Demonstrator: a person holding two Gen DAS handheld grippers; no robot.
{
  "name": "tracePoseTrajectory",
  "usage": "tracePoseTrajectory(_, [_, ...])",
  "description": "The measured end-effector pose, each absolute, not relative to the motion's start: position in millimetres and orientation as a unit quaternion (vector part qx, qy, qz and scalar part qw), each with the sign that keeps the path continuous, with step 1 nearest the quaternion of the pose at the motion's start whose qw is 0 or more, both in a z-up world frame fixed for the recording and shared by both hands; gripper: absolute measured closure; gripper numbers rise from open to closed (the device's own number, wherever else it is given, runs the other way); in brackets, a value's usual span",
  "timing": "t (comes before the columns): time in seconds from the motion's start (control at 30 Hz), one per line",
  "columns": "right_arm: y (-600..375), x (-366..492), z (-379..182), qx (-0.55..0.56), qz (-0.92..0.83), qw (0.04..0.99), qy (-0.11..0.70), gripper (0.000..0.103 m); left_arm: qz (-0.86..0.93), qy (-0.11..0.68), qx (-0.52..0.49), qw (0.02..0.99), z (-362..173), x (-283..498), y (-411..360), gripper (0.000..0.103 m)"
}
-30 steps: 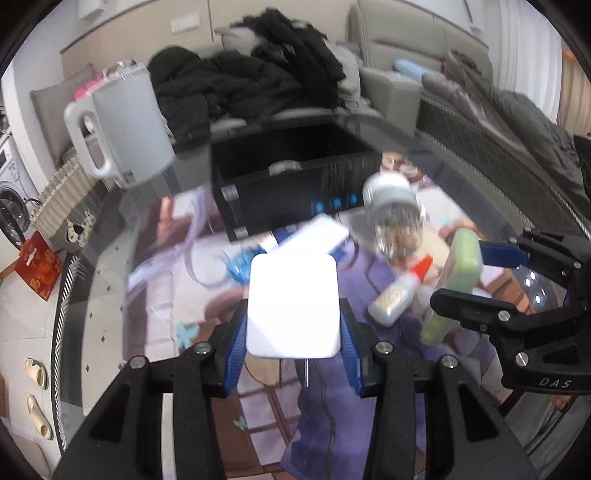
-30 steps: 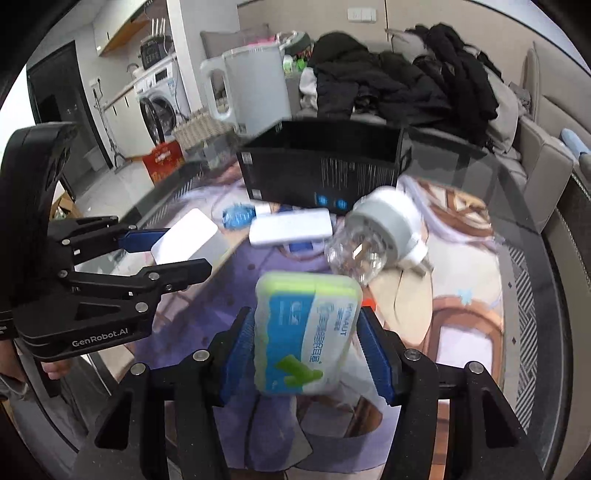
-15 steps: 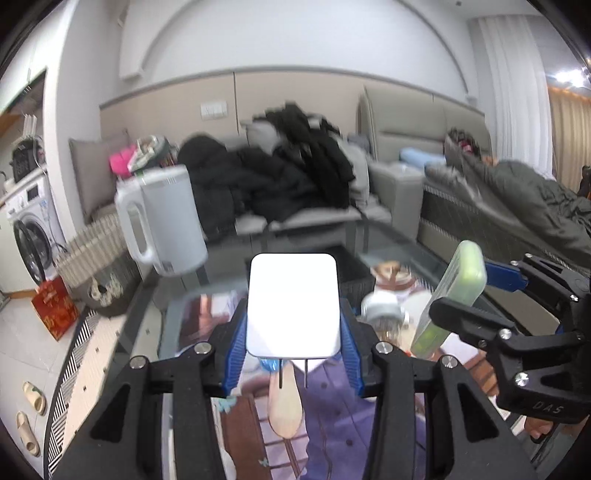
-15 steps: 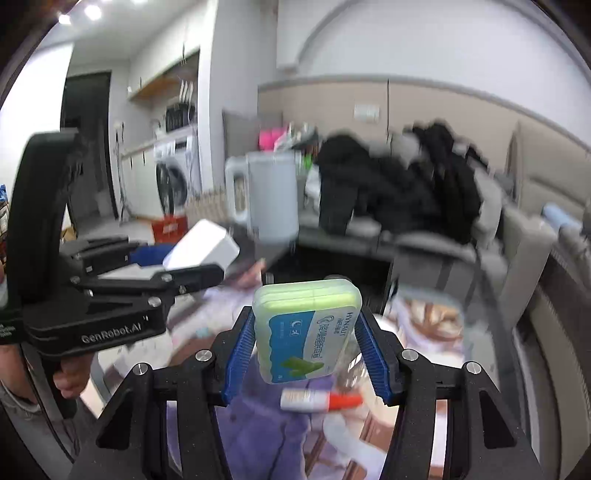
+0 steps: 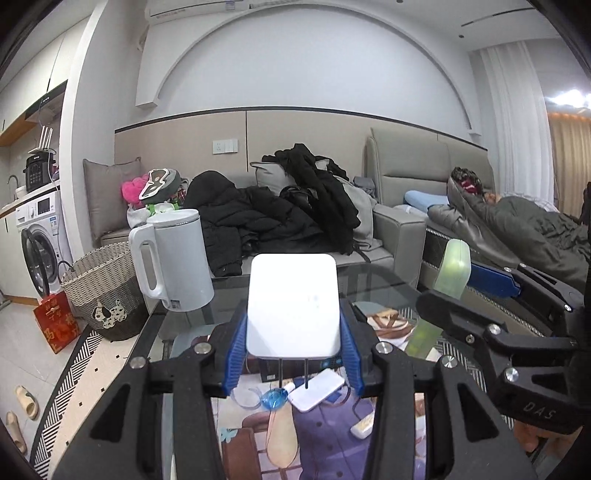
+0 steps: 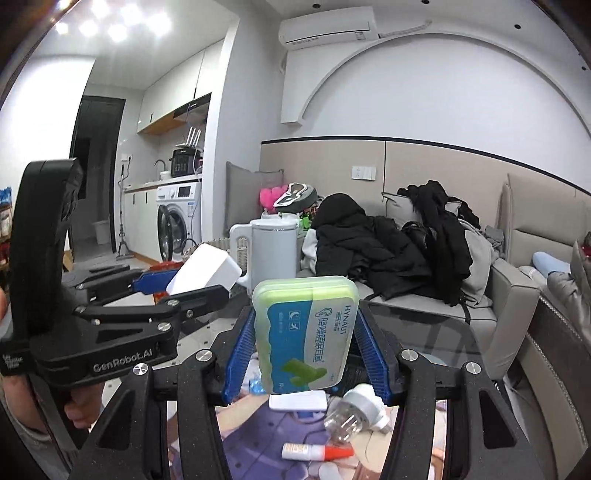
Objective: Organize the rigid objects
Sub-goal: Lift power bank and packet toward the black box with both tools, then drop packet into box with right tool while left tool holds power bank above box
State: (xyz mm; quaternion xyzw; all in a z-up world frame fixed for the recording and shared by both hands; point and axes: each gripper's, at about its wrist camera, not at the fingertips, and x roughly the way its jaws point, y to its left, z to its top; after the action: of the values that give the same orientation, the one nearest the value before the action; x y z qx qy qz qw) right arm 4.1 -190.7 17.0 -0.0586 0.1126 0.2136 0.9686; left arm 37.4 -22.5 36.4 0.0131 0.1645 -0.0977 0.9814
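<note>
Room evenly lit, bright, cool white. Ceiling spotlights (image 6: 110, 26) blown out at upper left of right wrist view. White box (image 5: 293, 306) overexposed, surface detail lost. Strong fisheye bending and black vignette seen at corners. Focus sharp, no motion blur.

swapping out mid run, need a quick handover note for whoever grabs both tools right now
Left tool: shut on the white charger block, held up above the glass table.
Right tool: shut on the green earplug case, also raised.
Still on the table: flat white power bank, clear jar with white cap, glue tube, blue item.
Done: both picks. Left: place both held items, then the rest. The black box is mostly hidden now.
</note>
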Motion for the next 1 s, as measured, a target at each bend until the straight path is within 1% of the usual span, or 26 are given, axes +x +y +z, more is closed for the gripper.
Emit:
tracePoseTrajectory(0.3, [-187.1,38.6,41.0,-0.056,0.188,0.978,0.075,0.049,-0.078,0.129,0.004,0.989,49.3,64.5,-24.6,0.06])
tracePoseTrajectory(0.43, [-183.0,61.0,45.6,-0.059,0.174,0.981,0.06,0.049,-0.073,0.137,0.002,0.988,50.6,90.2,-25.0,0.06])
tracePoseTrajectory(0.53, [-179.0,82.9,45.8,-0.055,0.168,0.982,0.068,0.049,-0.067,0.145,-0.003,0.987,48.8,110.8,-24.4,0.06])
tracePoseTrajectory(0.77, [-171.5,153.1,32.5,-0.036,0.163,0.978,0.126,0.049,-0.075,0.168,0.0,0.983,32.6,158.6,-19.8,0.06])
tracePoseTrajectory(1.0, [-169.1,218.7,-3.6,-0.037,0.151,0.969,0.195,0.049,-0.087,0.199,0.008,0.976,1.6,198.2,-22.1,0.06])
